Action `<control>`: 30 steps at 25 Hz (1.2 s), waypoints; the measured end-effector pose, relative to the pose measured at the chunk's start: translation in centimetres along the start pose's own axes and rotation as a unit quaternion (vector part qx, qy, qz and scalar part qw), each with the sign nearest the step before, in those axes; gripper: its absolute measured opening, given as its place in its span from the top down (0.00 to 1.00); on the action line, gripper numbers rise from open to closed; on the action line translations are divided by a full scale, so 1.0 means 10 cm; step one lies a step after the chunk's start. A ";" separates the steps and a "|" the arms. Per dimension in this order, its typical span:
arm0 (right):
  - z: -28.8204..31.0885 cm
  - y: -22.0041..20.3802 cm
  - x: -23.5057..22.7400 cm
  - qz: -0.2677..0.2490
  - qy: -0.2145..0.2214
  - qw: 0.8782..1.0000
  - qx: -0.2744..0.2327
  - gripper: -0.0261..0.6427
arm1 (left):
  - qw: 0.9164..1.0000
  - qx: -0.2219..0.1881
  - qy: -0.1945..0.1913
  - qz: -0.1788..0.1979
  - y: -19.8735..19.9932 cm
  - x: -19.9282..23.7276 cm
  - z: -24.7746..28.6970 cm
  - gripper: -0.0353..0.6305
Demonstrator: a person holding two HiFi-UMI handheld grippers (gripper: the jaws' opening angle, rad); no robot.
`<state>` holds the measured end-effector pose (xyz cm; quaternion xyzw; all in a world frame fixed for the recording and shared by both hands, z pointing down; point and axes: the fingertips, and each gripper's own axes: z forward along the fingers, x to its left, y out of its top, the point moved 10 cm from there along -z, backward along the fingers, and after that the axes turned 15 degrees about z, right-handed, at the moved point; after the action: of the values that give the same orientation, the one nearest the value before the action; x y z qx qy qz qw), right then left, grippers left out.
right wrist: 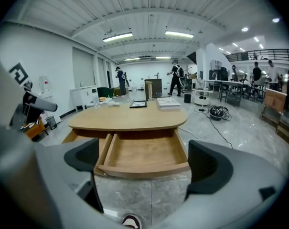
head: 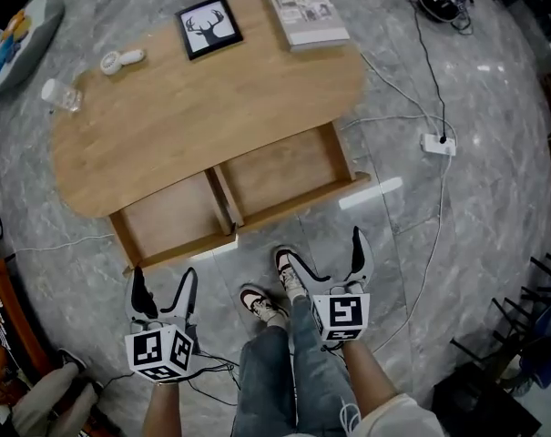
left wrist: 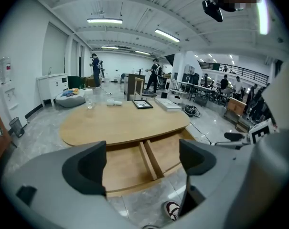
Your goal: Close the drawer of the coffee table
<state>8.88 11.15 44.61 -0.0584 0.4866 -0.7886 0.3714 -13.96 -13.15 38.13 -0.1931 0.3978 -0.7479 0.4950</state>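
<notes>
Right drawer [head: 280, 173], left drawer [head: 173, 218]: rear parts hidden under tabletop [head: 202, 98]. Book [head: 304, 10]: cover print too small to read. Cushion [head: 15, 39]: cut off at head view's left edge. Right gripper view: left drawer mostly behind a jaw. Distant people [left wrist: 154, 75]: too small to detail.

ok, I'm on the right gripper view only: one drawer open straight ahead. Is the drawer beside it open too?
Observer: Yes. The head view shows the left drawer and right drawer both pulled out and both empty.
Operator: And the left gripper?
Observer: Its own view shows the left gripper with its jaws apart and nothing between them. It is not touching either drawer.
</notes>
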 end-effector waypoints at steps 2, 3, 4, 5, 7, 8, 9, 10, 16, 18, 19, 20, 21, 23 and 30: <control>0.10 -0.14 -0.04 -0.008 0.008 1.000 0.003 0.08 | 1.000 0.002 0.002 0.002 -0.04 0.00 0.03 0.23; 0.15 -0.21 -0.07 -0.012 0.012 1.000 0.004 0.08 | 1.000 0.004 0.002 0.003 -0.06 -0.01 0.05 0.23; 0.20 -0.28 -0.10 -0.016 0.015 1.000 0.005 0.08 | 1.000 0.006 0.001 0.004 -0.08 -0.02 0.07 0.23; 0.24 -0.35 -0.13 -0.019 0.018 1.000 0.005 0.08 | 1.000 0.007 0.000 0.005 -0.09 -0.03 0.09 0.23; 0.35 -0.49 -0.20 -0.019 0.022 1.000 0.007 0.08 | 1.000 0.008 -0.002 0.009 -0.12 -0.06 0.14 0.23; 0.40 -0.55 -0.23 -0.017 0.022 1.000 0.008 0.08 | 1.000 0.009 -0.003 0.011 -0.13 -0.08 0.17 0.23; 0.45 -0.62 -0.27 -0.014 0.023 1.000 0.011 0.08 | 1.000 0.010 -0.005 0.014 -0.15 -0.10 0.20 0.23; 0.50 -0.69 -0.30 -0.011 0.024 1.000 0.013 0.08 | 1.000 0.011 -0.006 0.015 -0.16 -0.12 0.24 0.23; 0.83 -1.09 -0.46 0.008 0.026 0.999 0.039 0.09 | 1.000 0.024 -0.002 0.002 -0.29 -0.16 0.42 0.23; 0.92 -1.19 -0.50 0.009 0.026 0.999 0.045 0.10 | 1.000 0.029 -0.002 0.000 -0.33 -0.16 0.45 0.23; 0.96 -1.23 -0.52 0.008 0.027 0.998 0.048 0.11 | 0.999 0.032 -0.003 0.002 -0.35 -0.15 0.46 0.23; 1.00 -1.27 -0.52 0.006 0.028 0.998 0.050 0.11 | 0.999 0.035 -0.004 0.005 -0.37 -0.15 0.48 0.23; 1.04 -1.31 -0.53 0.004 0.030 0.998 0.052 0.11 | 0.999 0.037 -0.005 0.008 -0.39 -0.14 0.50 0.23; 1.12 -1.35 -0.55 -0.003 0.037 0.998 0.056 0.11 | 0.999 0.040 -0.007 0.006 -0.44 -0.13 0.54 0.23; 1.34 -1.35 -0.58 -0.013 0.051 0.997 0.061 0.11 | 0.999 0.051 -0.005 -0.006 -0.51 -0.09 0.69 0.23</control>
<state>11.97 8.60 64.07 -0.0021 0.4549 -0.8236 0.3387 -11.83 -14.20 46.42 -0.1733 0.3557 -0.7693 0.5016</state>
